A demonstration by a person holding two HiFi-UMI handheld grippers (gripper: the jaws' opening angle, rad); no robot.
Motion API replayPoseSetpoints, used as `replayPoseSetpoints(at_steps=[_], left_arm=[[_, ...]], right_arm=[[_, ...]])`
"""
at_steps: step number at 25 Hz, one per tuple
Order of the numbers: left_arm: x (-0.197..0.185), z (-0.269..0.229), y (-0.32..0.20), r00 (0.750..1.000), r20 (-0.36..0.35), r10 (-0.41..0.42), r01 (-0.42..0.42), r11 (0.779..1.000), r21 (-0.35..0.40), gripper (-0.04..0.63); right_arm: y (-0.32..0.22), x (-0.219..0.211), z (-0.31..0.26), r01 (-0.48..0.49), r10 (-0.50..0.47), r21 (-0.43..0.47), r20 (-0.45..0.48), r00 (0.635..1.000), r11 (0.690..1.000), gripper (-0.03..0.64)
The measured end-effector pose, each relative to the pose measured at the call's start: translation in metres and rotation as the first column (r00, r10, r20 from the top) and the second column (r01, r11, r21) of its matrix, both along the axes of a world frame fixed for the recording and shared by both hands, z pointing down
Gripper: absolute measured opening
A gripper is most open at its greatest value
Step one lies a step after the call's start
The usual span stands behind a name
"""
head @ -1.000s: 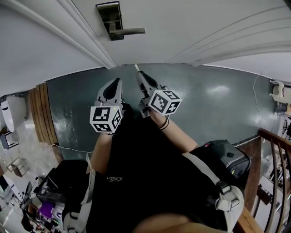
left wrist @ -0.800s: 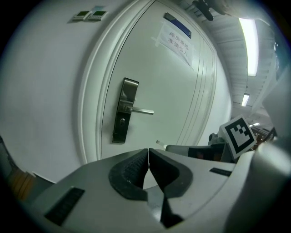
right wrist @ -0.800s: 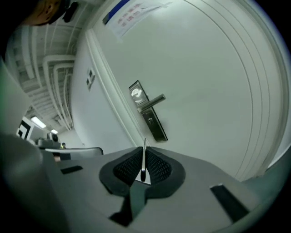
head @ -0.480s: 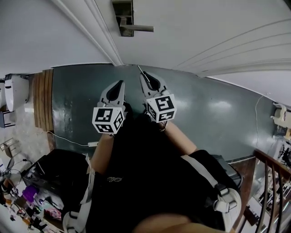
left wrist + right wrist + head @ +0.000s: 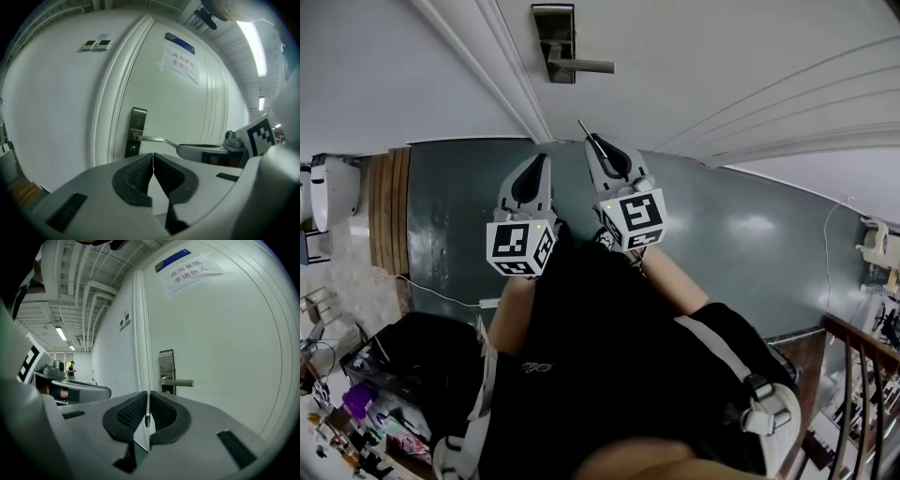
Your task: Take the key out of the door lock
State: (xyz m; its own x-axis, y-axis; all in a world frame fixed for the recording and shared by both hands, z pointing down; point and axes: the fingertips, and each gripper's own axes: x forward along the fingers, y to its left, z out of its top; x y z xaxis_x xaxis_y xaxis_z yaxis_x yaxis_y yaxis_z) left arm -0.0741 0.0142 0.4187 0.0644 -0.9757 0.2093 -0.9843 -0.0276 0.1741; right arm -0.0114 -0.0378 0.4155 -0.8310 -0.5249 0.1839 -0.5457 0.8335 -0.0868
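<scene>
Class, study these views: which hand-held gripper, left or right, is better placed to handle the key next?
Right. The right hand-held gripper is shut on the key, its blade jutting toward the door lock; the left hand-held gripper is shut and empty.

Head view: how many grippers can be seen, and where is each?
2. The left gripper is left of centre, over the dark floor, jaws together and empty. The right gripper is beside it, reaching nearer the door, jaws shut on the key. None seems hidden.
</scene>
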Motion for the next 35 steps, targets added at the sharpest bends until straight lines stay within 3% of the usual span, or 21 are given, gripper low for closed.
replayPoseSetpoints(at_steps=[7,18,26,35], left_arm=[[-0.009,-0.033,-0.016,0.998,0.054,-0.020,0.015,0.995,0.102,0.025],[-0.020,-0.094,-0.013,0.993,0.097,-0.072,0.047,0.969,0.241,0.025],[-0.023,-0.120,-0.007,0.977,0.177,-0.115,0.062,0.958,0.279,0.025],[-0.031,-0.115,-0.007,0.976,0.171,-0.136,0.088,0.961,0.261,0.023]], right_arm=[[-0.018,0.000,-0.035,-0.022,0.018,0.119,0.033,0.999,0.993,0.031],[-0.016,-0.006,-0.093,-0.018,-0.003,0.225,0.094,0.996,0.974,0.031],[-0.013,-0.003,-0.119,-0.044,0.009,0.266,0.130,0.991,0.963,0.031],[-0.014,-0.002,-0.118,-0.050,0.012,0.283,0.134,0.991,0.958,0.031]])
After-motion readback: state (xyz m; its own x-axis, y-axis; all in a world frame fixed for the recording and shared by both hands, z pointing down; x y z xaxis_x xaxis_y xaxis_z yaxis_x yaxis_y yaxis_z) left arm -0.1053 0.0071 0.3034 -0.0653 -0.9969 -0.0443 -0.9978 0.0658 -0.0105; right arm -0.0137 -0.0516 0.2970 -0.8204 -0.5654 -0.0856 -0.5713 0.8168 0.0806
